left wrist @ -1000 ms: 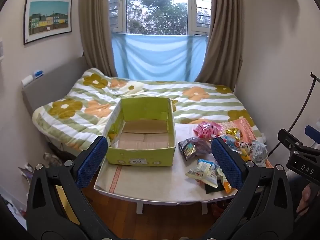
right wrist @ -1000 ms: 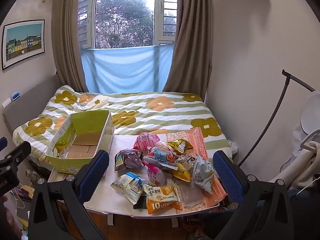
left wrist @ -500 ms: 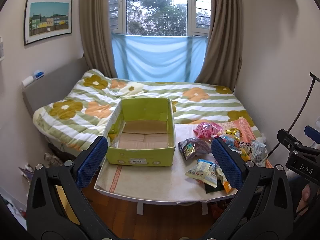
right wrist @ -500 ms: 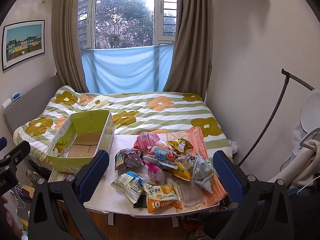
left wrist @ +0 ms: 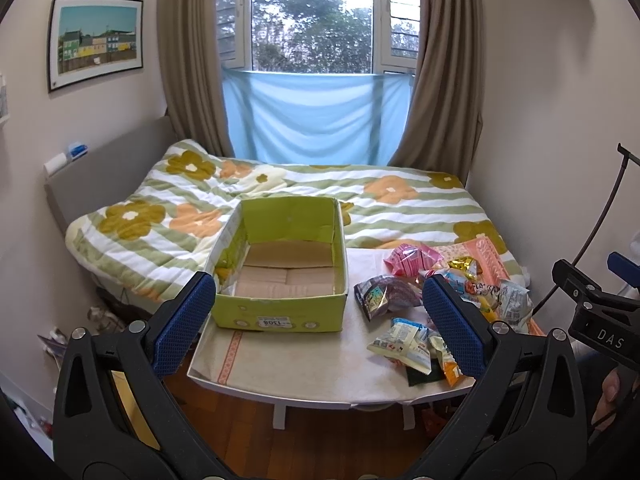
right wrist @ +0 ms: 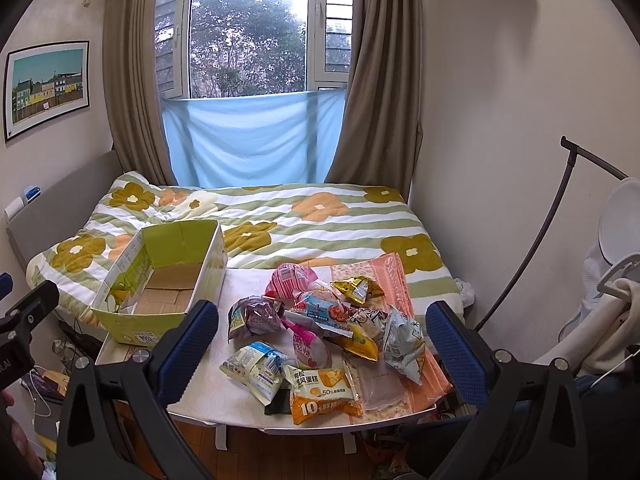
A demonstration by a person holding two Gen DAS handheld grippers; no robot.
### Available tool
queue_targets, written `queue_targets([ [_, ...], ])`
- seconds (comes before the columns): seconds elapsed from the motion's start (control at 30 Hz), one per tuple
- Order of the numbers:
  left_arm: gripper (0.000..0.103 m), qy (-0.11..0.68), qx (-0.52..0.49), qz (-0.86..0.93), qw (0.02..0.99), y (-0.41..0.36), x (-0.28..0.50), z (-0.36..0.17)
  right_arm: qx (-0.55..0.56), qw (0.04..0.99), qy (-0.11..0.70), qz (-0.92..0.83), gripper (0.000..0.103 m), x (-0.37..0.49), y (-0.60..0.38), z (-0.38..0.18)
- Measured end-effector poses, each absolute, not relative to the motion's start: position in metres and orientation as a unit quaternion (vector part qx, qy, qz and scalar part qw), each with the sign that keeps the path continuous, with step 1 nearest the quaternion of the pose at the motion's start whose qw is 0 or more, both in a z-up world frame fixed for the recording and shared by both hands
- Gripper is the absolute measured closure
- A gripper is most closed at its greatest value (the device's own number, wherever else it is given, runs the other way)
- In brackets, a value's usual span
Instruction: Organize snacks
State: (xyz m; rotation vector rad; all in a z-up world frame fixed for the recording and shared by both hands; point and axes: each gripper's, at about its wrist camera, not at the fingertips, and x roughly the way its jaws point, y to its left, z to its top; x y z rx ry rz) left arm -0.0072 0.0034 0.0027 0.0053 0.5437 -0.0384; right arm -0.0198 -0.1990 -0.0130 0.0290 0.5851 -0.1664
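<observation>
The snack pile (right wrist: 320, 332) lies ahead of the right gripper (right wrist: 320, 344), nearer it than the left. Both grippers are released; the left gripper (left wrist: 316, 320) faces the green box (left wrist: 280, 272).

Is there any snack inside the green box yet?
No, the green box shows only its bare cardboard bottom; the snack packets lie beside it on the table.

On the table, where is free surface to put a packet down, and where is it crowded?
Free: the table strip in front of the green box, and the gap between box and snack pile. The box floor is bare too. Crowded: the right half, where packets overlap to the front edge.
</observation>
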Motion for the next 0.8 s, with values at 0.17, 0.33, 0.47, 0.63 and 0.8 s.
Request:
queue_targets([
  [0.17,0.0,0.268,0.004,-0.02,0.963,0.0021,-0.0086,0.0039,0.014,0.954,0.289,-0.081,0.0,-0.0203,-0.1993,-0.0126],
  [0.33,0.0,0.268,0.004,-0.02,0.963,0.0018,-0.0086,0.0037,0.015,0.954,0.288,-0.081,0.0,-0.0211,-0.1997,-0.0121],
  [0.47,0.0,0.268,0.004,-0.02,0.963,0.0012,-0.0088,0.0038,0.016,0.954,0.289,-0.081,0.0,-0.019,-0.1982,-0.0117],
  [0.63,0.0,0.267,0.005,-0.021,0.963,-0.0017,-0.0107,0.0032,0.016,0.954,0.288,-0.081,0.0,-0.0248,-0.2027,-0.0121],
  [0.8,0.0,0.268,0.006,-0.02,0.963,-0.0019,-0.0107,0.0033,0.016,0.954,0.289,-0.081,0.0,-0.0236,-0.2018,-0.0112],
])
